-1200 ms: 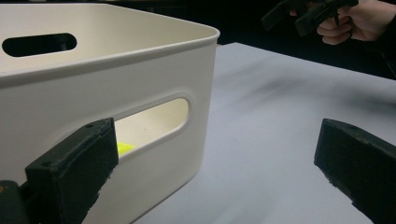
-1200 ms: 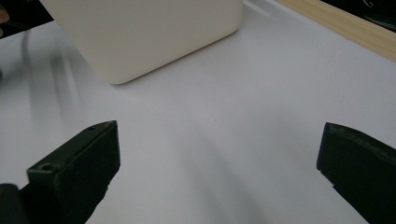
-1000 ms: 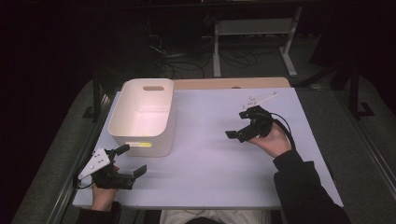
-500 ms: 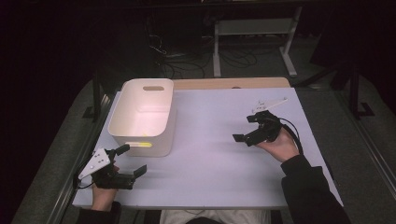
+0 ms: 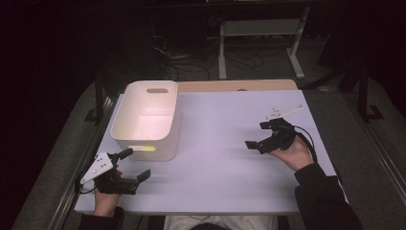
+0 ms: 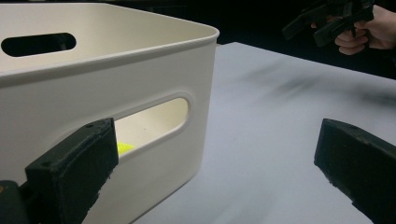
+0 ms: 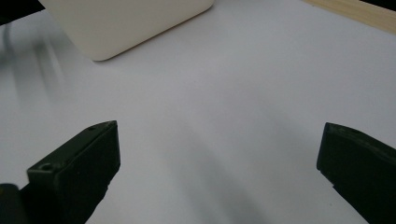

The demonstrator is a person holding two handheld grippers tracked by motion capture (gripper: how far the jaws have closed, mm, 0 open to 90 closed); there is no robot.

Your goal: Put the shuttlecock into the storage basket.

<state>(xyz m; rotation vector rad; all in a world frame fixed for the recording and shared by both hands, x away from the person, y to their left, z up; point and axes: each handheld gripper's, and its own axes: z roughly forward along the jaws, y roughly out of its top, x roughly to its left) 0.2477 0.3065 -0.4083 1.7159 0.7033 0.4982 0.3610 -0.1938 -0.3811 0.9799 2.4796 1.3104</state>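
Note:
A white plastic bin [image 5: 148,117] with handle slots stands at the table's left. Something yellow [image 6: 123,148] shows through its near slot, inside the bin. My left gripper [image 5: 135,164] is open just in front of the bin's near wall, held low over the table. In the left gripper view the bin [image 6: 93,84] is close on the left and my left gripper [image 6: 215,158] has nothing between its jaws. My right gripper [image 5: 258,135] is open over the bare right half of the table. In the right gripper view my right gripper [image 7: 217,163] holds nothing.
The white tabletop [image 5: 215,158] lies between the two grippers. A wooden strip [image 5: 239,85] runs along the table's far edge. Behind the table, a metal stand [image 5: 258,43] and cables sit on the dark floor. The bin's corner [image 7: 126,23] appears far off in the right gripper view.
My right gripper has drifted to the right and slightly nearer the person, still open. The left gripper and the bin have stayed put.

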